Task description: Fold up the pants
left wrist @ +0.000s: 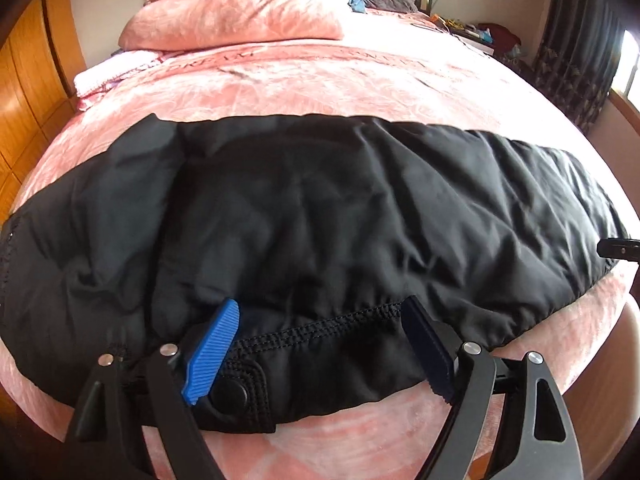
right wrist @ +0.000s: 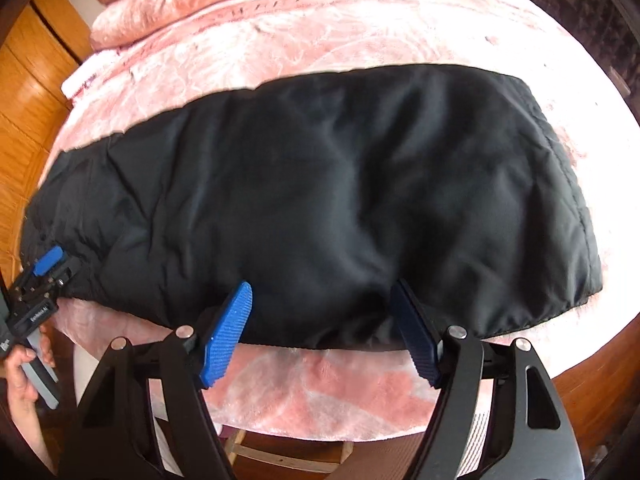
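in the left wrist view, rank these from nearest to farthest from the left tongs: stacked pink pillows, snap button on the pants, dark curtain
1. Snap button on the black pants, right beside the left tongs, by the blue pad.
2. Stacked pink pillows, far end of the bed, upper left.
3. Dark curtain, upper right; too close to call against the pillows.

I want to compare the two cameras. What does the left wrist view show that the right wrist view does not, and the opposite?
Only the left wrist view shows the stitched waistband with its round black snap button, between the open left tool.

Only the right wrist view shows the person's hand holding the other tool, and the open right tool.

Both show the black quilted pants spread on the pink plush bed cover, with pink pillows behind.
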`<state>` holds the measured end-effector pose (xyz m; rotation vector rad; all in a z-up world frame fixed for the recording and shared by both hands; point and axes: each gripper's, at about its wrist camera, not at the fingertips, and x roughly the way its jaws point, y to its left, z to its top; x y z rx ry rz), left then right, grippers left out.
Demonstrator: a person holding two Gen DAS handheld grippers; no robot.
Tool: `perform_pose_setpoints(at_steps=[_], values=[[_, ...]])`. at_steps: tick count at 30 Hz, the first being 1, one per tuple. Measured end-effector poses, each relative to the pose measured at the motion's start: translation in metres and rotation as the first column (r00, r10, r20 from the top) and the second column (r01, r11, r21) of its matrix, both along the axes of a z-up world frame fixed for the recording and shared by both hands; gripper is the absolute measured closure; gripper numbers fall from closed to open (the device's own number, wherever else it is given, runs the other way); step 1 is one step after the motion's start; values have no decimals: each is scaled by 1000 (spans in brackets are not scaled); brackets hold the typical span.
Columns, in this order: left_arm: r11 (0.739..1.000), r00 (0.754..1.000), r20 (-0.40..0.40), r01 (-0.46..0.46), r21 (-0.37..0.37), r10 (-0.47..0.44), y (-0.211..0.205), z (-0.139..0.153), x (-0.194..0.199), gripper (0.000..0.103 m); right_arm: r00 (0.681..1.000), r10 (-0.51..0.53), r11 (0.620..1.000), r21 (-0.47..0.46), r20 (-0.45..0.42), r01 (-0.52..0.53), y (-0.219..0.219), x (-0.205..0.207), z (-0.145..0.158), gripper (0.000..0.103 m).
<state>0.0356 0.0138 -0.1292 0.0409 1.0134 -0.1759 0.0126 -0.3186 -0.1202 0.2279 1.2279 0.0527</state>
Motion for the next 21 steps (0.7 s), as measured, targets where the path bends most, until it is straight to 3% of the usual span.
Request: perform_pose_setpoints(at_steps=[3, 8, 12, 16, 18, 21], values=[[998, 999, 21, -39, -48, 40, 7, 14, -10, 19, 994, -108, 994, 28, 4, 107, -39, -14, 16, 28], [994, 994, 26, -101, -32, 102, -4, 24, -27, 17, 971, -235, 972, -5, -45, 235, -84, -47, 17, 28], [992, 995, 16, -96, -79, 97, -31, 26, -34, 15, 968, -240, 971, -3, -73, 240, -97, -58, 8, 28], [995, 997, -27, -76, -70, 75, -69, 17, -34, 15, 972, -226, 974, -33, -62, 224, -73, -49, -1, 29], [994, 997, -46, -73, -85, 69, -80, 12, -30, 15, 974, -221, 972, -97, -49, 216, -63, -41, -3, 35], [994, 995, -64, -79, -79, 74, -88, 5, -27, 15, 972, -228, 969, -112, -56, 221, -64, -38, -6, 54]])
